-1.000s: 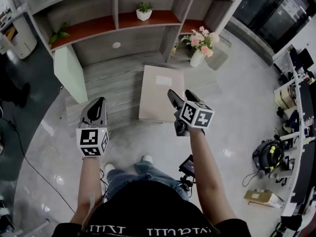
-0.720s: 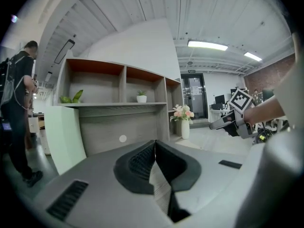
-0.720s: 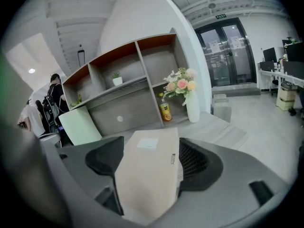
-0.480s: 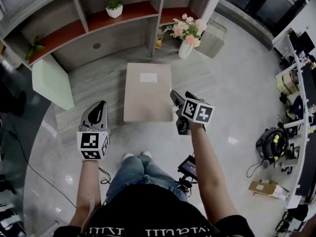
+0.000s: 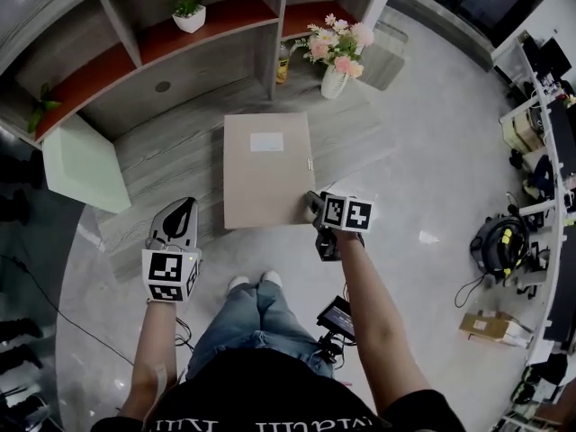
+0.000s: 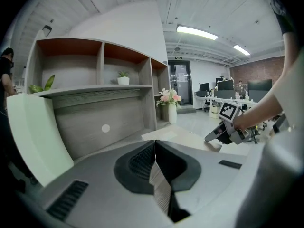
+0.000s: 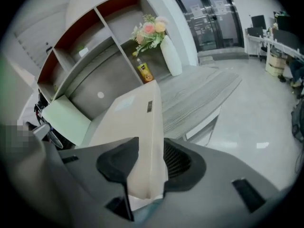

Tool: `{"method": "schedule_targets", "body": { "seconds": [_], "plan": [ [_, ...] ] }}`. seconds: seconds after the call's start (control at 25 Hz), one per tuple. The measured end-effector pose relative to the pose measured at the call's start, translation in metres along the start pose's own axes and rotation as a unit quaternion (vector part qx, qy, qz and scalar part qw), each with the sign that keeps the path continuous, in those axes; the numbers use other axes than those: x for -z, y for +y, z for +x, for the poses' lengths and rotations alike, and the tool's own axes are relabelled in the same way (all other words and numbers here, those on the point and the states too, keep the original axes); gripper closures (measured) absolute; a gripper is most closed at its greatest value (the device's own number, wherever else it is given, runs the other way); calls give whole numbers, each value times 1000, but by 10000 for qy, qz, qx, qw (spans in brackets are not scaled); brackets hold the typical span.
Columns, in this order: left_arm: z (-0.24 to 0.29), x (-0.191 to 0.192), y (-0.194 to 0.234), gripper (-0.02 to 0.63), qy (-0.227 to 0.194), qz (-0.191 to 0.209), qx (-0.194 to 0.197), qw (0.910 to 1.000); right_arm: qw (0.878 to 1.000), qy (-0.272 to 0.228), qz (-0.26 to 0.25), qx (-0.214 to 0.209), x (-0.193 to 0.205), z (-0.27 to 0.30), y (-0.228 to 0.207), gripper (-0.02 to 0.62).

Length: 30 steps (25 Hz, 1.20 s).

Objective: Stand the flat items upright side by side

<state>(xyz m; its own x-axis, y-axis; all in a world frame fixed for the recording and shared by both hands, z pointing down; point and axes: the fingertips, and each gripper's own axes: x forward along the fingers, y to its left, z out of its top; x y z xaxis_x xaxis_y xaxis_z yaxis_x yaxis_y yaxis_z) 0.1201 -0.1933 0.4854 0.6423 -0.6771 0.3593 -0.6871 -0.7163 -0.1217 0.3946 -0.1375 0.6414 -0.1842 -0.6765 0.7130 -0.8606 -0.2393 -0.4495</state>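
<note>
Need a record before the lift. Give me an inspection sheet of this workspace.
Surface: grey wood platform under open shelves.
Job's things: beige file box lying flat on the platform; pale green panel at the platform's left end.
Clutter: flower vase and yellow bottle behind the box.
Grippers: left tool shut, empty; right tool shut on the box's near right corner, its jaws having just been closing.
Cables: black cable on the floor, left.
Surroundings: glossy floor; desks at right.
</note>
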Motion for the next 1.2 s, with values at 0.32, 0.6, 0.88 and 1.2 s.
{"method": "schedule_targets", "body": {
  "seconds": [0.32,0.6,0.88,1.2],
  "plan": [
    [5,8,-4,594,97,23,300,9995,9988,236,398,-173,34,-4,31,469],
    [10,4,-13,594,50,103,560,9984,9906,981,337,-897,84,-2,81,441],
    [12,5,-20,594,64,192,723,9972,9763,1466,505,-1509,113,-3,107,351],
    [3,13,-7,594,185,151,531,9983,9416,-181,2981,-1555,25,12,38,235]
  ]
}}
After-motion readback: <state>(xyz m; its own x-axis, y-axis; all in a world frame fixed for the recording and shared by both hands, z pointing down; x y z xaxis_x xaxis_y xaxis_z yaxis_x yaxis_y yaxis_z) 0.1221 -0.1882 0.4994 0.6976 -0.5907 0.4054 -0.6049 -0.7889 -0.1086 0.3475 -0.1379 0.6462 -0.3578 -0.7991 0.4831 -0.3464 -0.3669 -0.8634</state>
